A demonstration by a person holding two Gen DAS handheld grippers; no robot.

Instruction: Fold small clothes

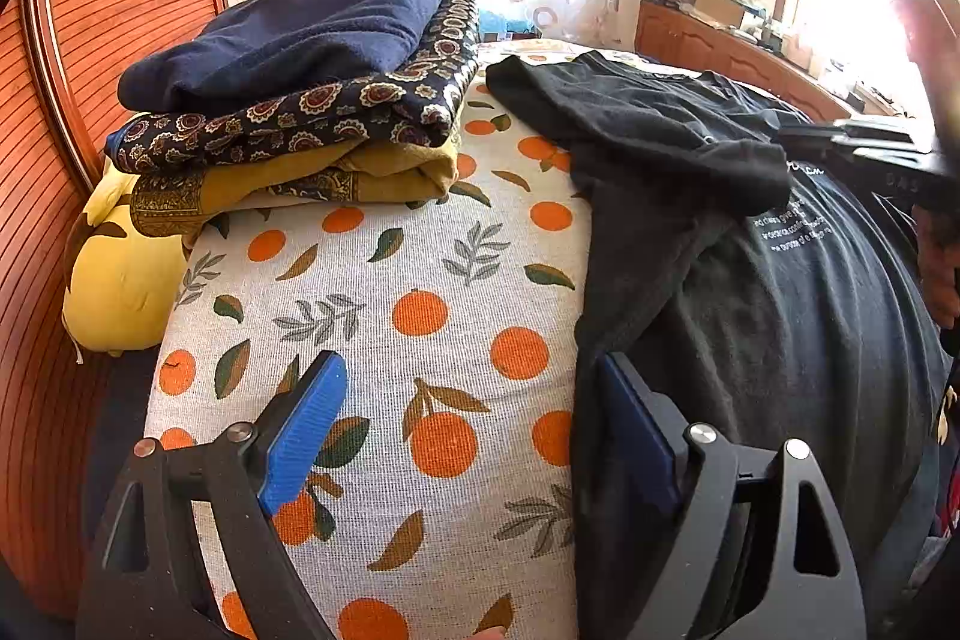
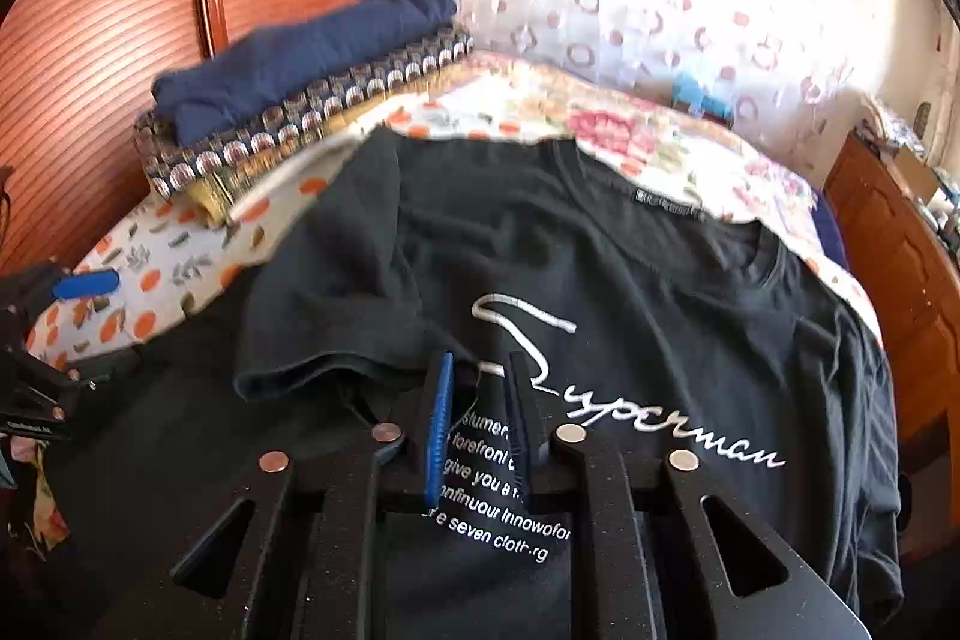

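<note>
A black T-shirt (image 2: 630,268) with white script lettering lies spread on the bed, its left sleeve folded inward over the chest. It also shows in the left wrist view (image 1: 750,292). My left gripper (image 1: 474,394) is open over the sheet at the shirt's left edge, with one blue finger (image 1: 306,430) over the sheet and the other at the shirt's hem. My right gripper (image 2: 480,412) hovers over the shirt's printed text with its jaws close together and a narrow gap between the pads. I cannot tell whether cloth is pinched.
A stack of folded clothes (image 1: 312,88) with a navy garment on top sits at the far left of the bed. A yellow plush (image 1: 120,274) lies beside the wooden headboard (image 1: 36,220). A wooden dresser (image 1: 720,46) stands far right.
</note>
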